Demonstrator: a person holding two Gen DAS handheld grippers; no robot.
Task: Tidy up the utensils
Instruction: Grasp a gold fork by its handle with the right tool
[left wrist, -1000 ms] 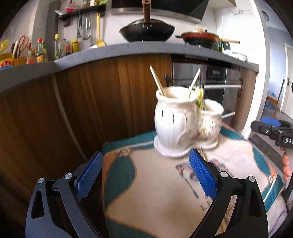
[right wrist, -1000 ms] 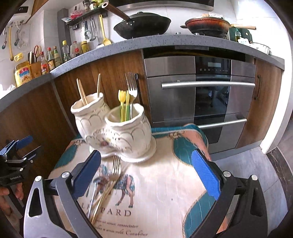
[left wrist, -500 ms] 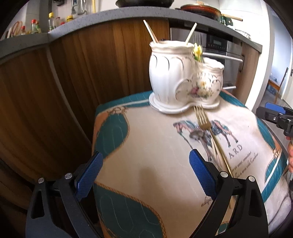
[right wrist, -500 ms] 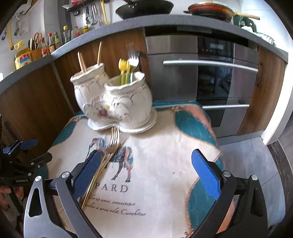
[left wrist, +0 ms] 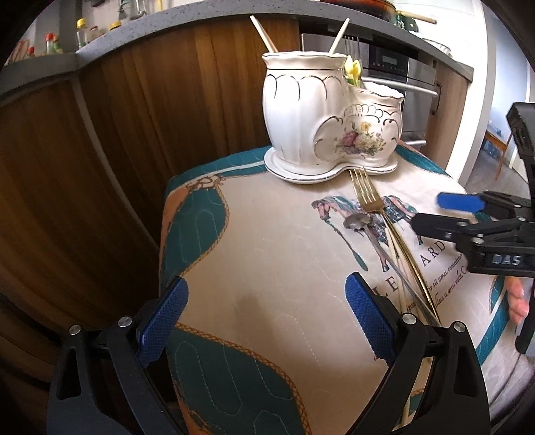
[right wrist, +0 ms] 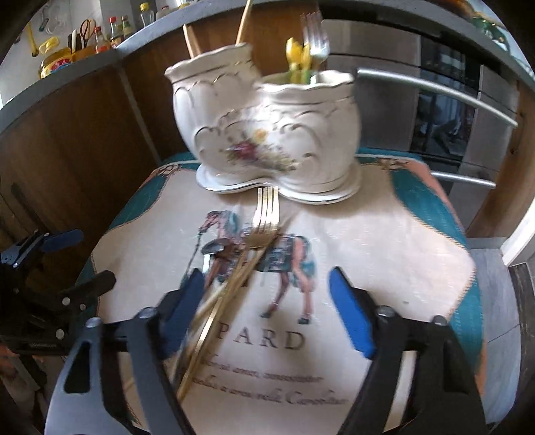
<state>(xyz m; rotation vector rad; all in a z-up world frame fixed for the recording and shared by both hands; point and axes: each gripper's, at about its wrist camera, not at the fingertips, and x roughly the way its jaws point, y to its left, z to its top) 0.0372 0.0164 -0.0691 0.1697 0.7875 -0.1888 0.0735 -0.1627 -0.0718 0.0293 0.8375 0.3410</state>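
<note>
Reaching for the loose cutlery

Right gripper (right wrist: 267, 311) wide, left gripper (left wrist: 265, 318) wide, both empty; we should straddle only the gold fork (right wrist: 264, 221) handle.

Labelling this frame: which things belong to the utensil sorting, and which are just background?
Job: gold fork, spoon, chopsticks, white holder, left gripper, right gripper, both open.
Background: tablecloth, oven, bottles.
</note>
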